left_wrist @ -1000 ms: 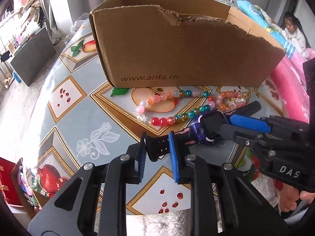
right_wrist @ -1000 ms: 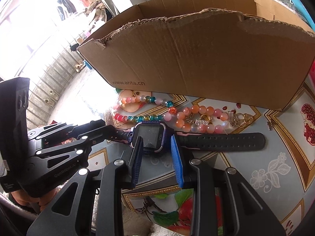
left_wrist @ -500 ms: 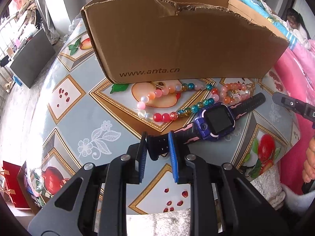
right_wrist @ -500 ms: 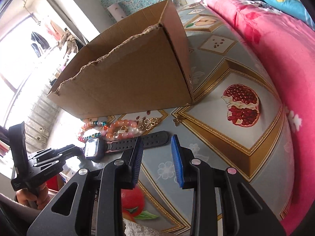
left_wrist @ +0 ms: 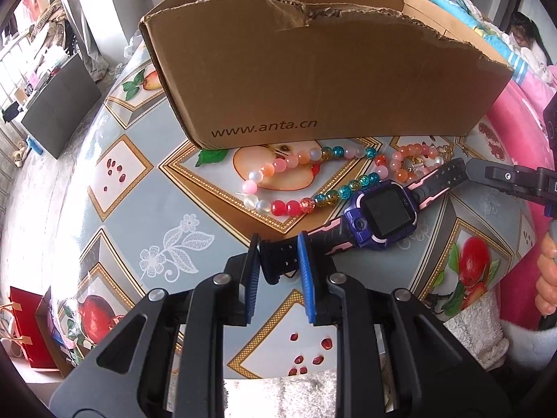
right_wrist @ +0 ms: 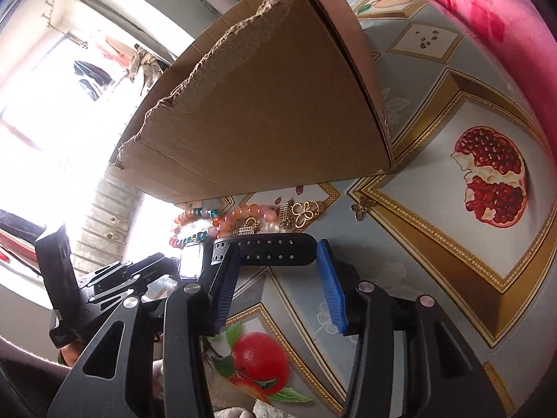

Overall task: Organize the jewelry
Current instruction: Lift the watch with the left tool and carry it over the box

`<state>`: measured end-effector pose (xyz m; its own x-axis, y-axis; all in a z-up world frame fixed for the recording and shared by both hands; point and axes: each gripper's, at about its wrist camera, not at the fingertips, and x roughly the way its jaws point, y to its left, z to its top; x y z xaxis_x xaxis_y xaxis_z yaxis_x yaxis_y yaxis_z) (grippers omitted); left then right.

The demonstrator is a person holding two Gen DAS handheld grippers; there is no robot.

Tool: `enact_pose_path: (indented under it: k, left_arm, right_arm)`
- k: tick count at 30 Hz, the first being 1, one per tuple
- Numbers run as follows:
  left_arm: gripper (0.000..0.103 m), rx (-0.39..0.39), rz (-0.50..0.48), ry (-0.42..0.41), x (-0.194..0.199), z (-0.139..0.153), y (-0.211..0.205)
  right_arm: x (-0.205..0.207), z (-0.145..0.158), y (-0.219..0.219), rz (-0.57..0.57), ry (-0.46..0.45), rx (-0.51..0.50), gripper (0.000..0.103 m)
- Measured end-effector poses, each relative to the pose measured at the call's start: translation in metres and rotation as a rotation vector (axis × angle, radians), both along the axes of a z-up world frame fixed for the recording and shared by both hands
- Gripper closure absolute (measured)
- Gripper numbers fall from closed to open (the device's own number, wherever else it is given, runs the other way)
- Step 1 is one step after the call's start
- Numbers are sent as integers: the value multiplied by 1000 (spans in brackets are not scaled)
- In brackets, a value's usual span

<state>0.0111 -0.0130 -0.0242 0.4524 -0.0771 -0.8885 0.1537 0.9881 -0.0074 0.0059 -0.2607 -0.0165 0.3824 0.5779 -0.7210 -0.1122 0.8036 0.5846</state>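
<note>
A purple kids' watch [left_wrist: 383, 214] with black-and-pink straps lies on the fruit-print tablecloth in front of a torn cardboard box [left_wrist: 313, 80]. My left gripper [left_wrist: 280, 261] is shut on the near strap end. The far strap end [right_wrist: 275, 250] lies lengthwise between the pads of my right gripper [right_wrist: 277, 248], whose jaws are opening and do not press it. One of its fingers [left_wrist: 494, 176] shows beside that strap end in the left wrist view. A multicoloured bead necklace [left_wrist: 289, 205] and a peach bead bracelet [left_wrist: 400, 167] lie between watch and box.
Gold charms [right_wrist: 306, 210] and a small butterfly charm [right_wrist: 362, 207] lie by the box corner [right_wrist: 386, 160]. Pink bedding [right_wrist: 487, 0] borders the table on the right. A person [left_wrist: 525, 38] sits beyond it. The table edge runs just below my left gripper; a red bag [left_wrist: 24, 327] stands on the floor.
My right gripper has moved off the watch face to the far strap end, rolled, and spread its jaws wider. The left gripper has kept its hold on the near strap end.
</note>
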Motion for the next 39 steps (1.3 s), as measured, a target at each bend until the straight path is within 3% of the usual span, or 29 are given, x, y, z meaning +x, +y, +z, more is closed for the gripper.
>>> enact_pose_path:
  k: [10, 13, 19, 23, 28, 33, 39]
  left_arm:
    - [83, -13, -8, -13, -6, 0, 2]
    - [83, -18, -12, -21, -9, 1, 2]
    - [83, -8, -23, -38, -17, 3, -2]
    - [87, -6, -25, -61, -26, 7, -3]
    - [95, -52, -29, -88, -36, 18, 2]
    - [97, -88, -47, -125, -54, 35, 4]
    - [97, -171, -83, -197, -70, 76, 13]
  right_arm:
    - [7, 1, 2, 6, 36, 144, 58]
    - [7, 7, 11, 13, 23, 119, 58]
    - [2, 16, 19, 21, -16, 80, 79]
    - [-1, 20, 23, 27, -29, 62, 85]
    - [-9, 35, 32, 35, -74, 41, 87]
    - [-20, 51, 36, 35, -119, 23, 88]
    - [-35, 89, 26, 30, -191, 26, 88]
